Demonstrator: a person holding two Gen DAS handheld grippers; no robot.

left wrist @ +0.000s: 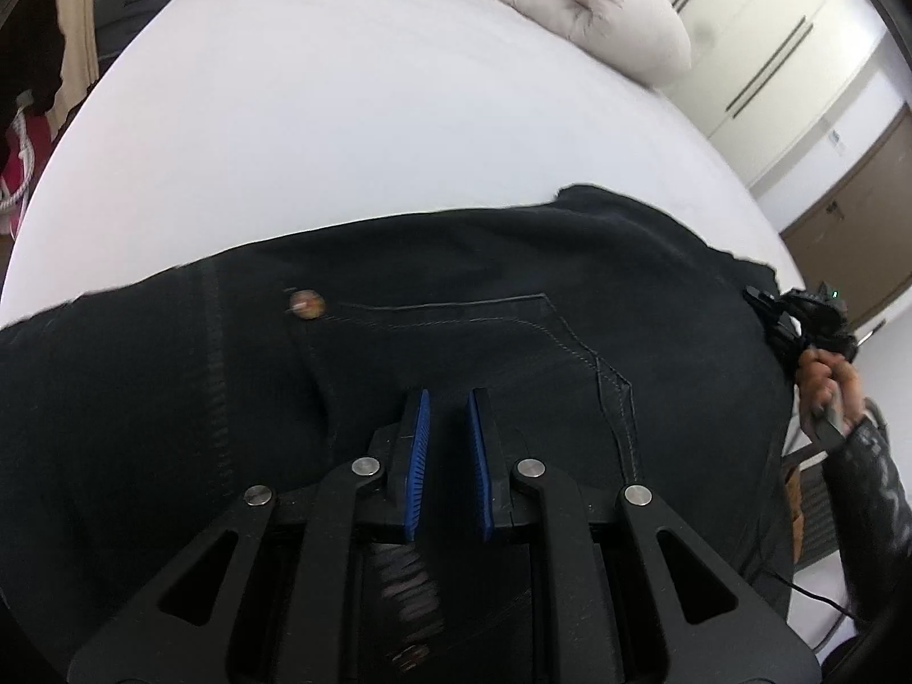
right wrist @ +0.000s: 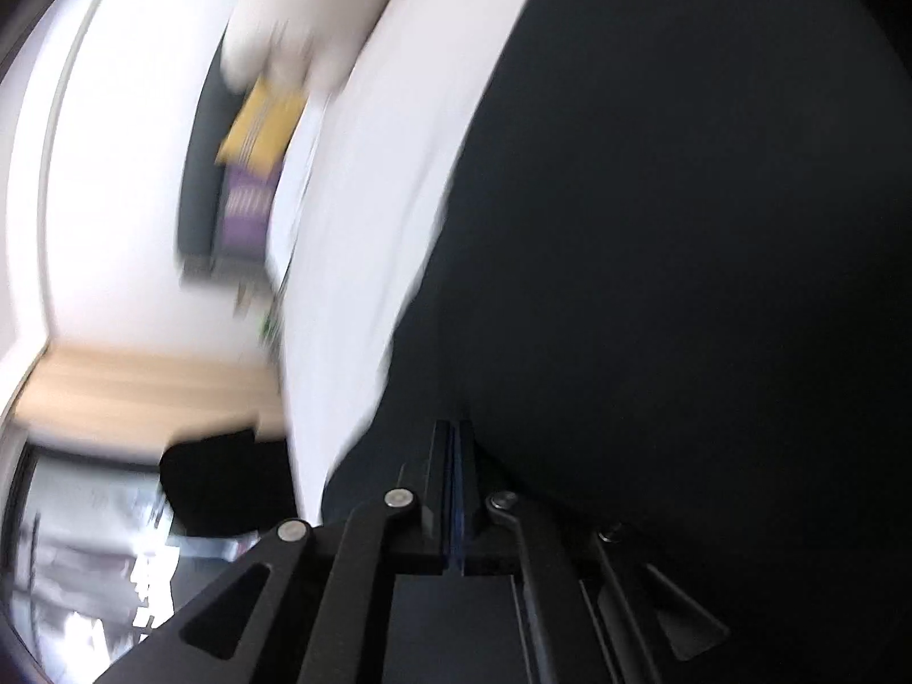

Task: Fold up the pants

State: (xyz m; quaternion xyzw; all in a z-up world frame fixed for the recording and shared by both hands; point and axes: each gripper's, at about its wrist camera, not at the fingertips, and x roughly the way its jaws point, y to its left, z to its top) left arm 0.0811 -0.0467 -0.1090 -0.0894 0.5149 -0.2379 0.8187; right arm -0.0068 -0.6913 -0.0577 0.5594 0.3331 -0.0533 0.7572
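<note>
Black pants (left wrist: 513,296) lie spread across the near part of a white bed (left wrist: 342,114), showing a pocket seam and a metal rivet (left wrist: 306,303). My left gripper (left wrist: 447,399) hangs over the pocket area, its blue pads nearly together with dark fabric in the narrow gap and a ribbed band bunched behind them. At the pants' right edge, a hand (left wrist: 826,382) holds my right gripper (left wrist: 798,308). In the blurred right wrist view, the right gripper (right wrist: 456,427) is shut, pad against pad, beside the pants (right wrist: 684,228). Whether it pinches cloth I cannot tell.
A rolled beige duvet (left wrist: 581,5) lies at the far right of the bed. White wardrobe doors (left wrist: 769,45) and a brown door (left wrist: 855,216) stand beyond. Bare sheet (right wrist: 387,171) borders the pants, with a blurred yellow and purple object (right wrist: 256,159) past the bed's edge.
</note>
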